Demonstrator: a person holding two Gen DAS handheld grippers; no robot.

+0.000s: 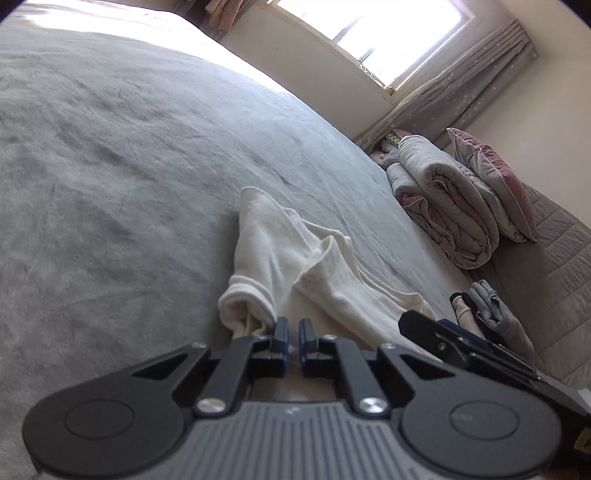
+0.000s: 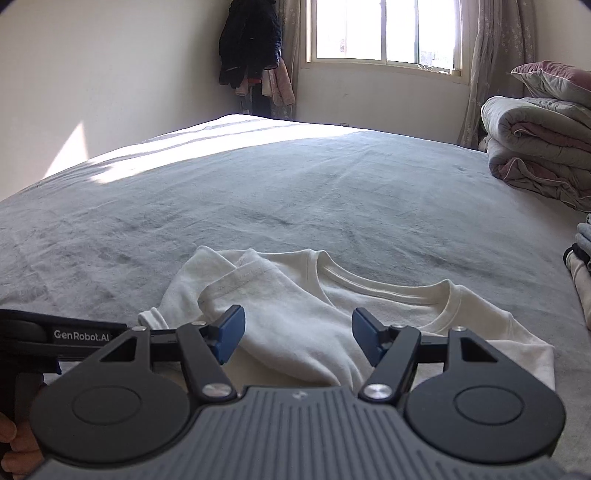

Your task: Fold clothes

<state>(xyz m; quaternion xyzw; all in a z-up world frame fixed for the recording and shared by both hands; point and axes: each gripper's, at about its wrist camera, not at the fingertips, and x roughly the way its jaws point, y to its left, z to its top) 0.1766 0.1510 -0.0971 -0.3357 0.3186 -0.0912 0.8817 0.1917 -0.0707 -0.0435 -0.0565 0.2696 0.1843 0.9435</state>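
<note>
A white long-sleeved shirt (image 2: 295, 306) lies on the grey bed (image 2: 258, 192), collar to the right, one sleeve folded across its body. In the left wrist view the shirt (image 1: 295, 266) lies bunched just ahead of my left gripper (image 1: 293, 332), whose jaws are nearly closed with a narrow gap; pale cloth shows behind the gap, and I cannot tell if it is pinched. My right gripper (image 2: 297, 334) is open, hovering just above the shirt's body. It shows at the right of the left wrist view (image 1: 436, 332).
A folded quilt (image 2: 535, 147) and a pink pillow (image 2: 554, 77) lie at the bed's right side. A small pile of folded clothes (image 1: 487, 306) sits by the right edge. Dark coats (image 2: 251, 48) hang in the corner beside the window (image 2: 384, 29).
</note>
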